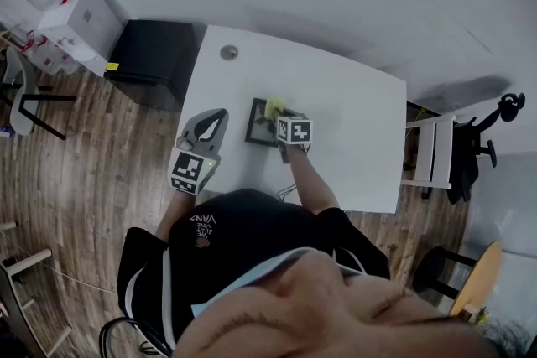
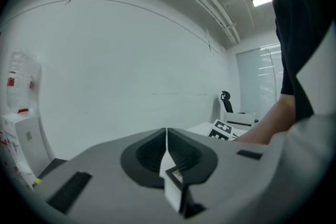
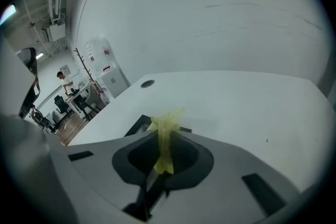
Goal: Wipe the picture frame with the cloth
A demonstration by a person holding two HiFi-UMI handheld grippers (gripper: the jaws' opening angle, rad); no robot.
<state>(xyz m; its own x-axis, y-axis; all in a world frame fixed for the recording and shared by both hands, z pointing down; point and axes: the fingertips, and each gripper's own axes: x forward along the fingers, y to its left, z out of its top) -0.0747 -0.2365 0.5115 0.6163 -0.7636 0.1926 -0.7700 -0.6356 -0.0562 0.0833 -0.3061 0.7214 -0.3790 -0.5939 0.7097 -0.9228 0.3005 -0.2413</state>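
Observation:
A dark picture frame (image 1: 258, 122) lies flat on the white table (image 1: 352, 105), seen in the head view. My right gripper (image 1: 280, 115) is shut on a yellow cloth (image 1: 274, 106) and holds it over the frame's right part. In the right gripper view the yellow cloth (image 3: 165, 140) is pinched between the shut jaws, with the frame (image 3: 137, 125) just beyond them. My left gripper (image 1: 211, 124) hovers at the table's left edge, left of the frame, jaws shut with nothing between them. In the left gripper view the left gripper (image 2: 166, 145) points at a white wall.
A round grey grommet (image 1: 229, 53) sits in the table's far left corner. A black cabinet (image 1: 154, 61) stands left of the table, a white chair (image 1: 432, 148) and a black office chair (image 1: 476, 138) to its right. The wall runs close behind the table.

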